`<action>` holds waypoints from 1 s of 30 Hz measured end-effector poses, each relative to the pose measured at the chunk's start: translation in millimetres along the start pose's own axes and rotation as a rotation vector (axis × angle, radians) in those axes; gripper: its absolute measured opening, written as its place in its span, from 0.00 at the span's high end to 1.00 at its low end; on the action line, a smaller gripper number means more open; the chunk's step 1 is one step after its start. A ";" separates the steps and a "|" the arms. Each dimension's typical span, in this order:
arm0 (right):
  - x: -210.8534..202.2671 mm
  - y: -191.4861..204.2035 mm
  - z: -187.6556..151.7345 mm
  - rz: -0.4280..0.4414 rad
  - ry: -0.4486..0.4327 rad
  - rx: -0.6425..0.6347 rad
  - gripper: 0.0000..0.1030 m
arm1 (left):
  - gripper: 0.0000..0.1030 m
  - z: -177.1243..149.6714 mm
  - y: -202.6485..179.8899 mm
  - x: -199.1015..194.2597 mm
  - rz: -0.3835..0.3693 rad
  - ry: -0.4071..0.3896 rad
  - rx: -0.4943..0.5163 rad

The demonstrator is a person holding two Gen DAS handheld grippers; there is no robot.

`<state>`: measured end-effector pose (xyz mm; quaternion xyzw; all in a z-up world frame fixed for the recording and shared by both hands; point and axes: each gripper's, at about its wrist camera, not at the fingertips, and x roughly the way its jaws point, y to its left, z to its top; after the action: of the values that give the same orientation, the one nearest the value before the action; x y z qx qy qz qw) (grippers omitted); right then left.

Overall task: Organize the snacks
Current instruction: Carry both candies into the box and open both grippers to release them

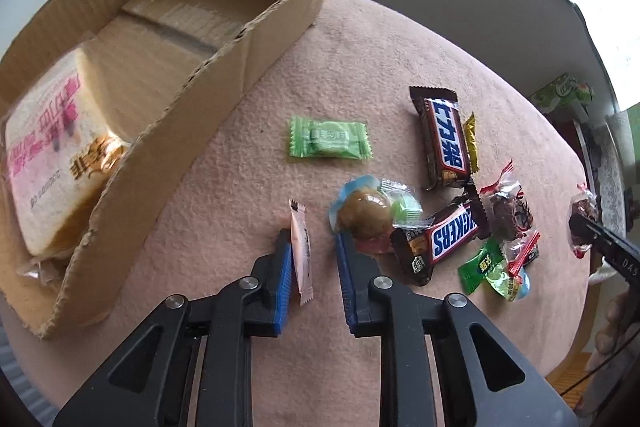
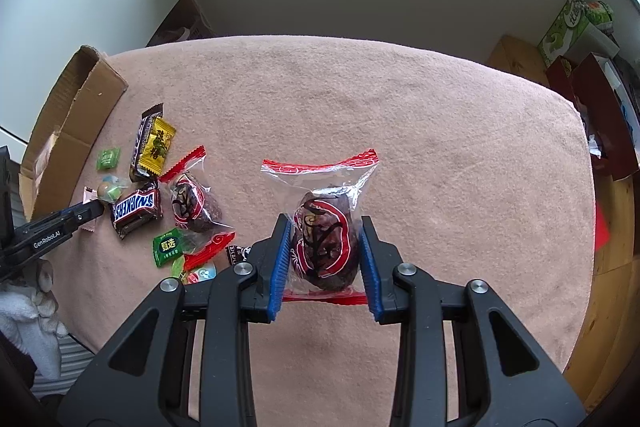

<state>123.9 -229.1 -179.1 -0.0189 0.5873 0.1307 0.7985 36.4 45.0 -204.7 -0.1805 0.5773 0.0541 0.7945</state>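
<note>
Snacks crowd right of cardboard box; left tool spread beside pink sachet; right tool pinching wrapped date.

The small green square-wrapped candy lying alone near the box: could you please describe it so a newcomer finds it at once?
Start at the open cardboard box on the pink felt tablecloth. Just beside its long wall lies the pale green pillow-wrapped candy. It lies apart from the snack pile, touching nothing.

Black plastic left gripper and right gripper, blue ribbed fingers, silver round screws, white "GenRobot.AI" lettering printed
</note>
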 end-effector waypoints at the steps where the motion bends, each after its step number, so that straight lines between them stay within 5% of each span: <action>1: 0.4 0.6 -0.2 -0.003 0.000 0.001 0.67 | 0.82 -1.7 -3.4 0.7 0.011 -0.007 0.015; 2: 1.0 0.9 -0.4 -0.006 0.006 0.001 0.67 | 0.92 -1.3 -4.3 2.0 0.020 -0.013 0.017; 4: 2.1 1.0 -0.7 -0.011 0.011 0.000 0.67 | 0.96 -1.5 0.3 0.8 0.005 -0.026 0.000; 16: -7.3 14.5 5.9 0.016 -0.004 -0.021 0.67 | 0.96 -1.2 20.4 -41.6 -0.044 -0.091 -0.057; 30: -28.6 109.4 56.3 0.135 -0.078 -0.186 0.67 | 0.96 23.1 21.6 -86.0 -0.047 -0.211 -0.060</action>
<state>143.2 -118.5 -121.2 -0.0483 0.5410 0.2388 0.8050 22.6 83.7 -122.7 -0.2112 0.4843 0.0714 0.8460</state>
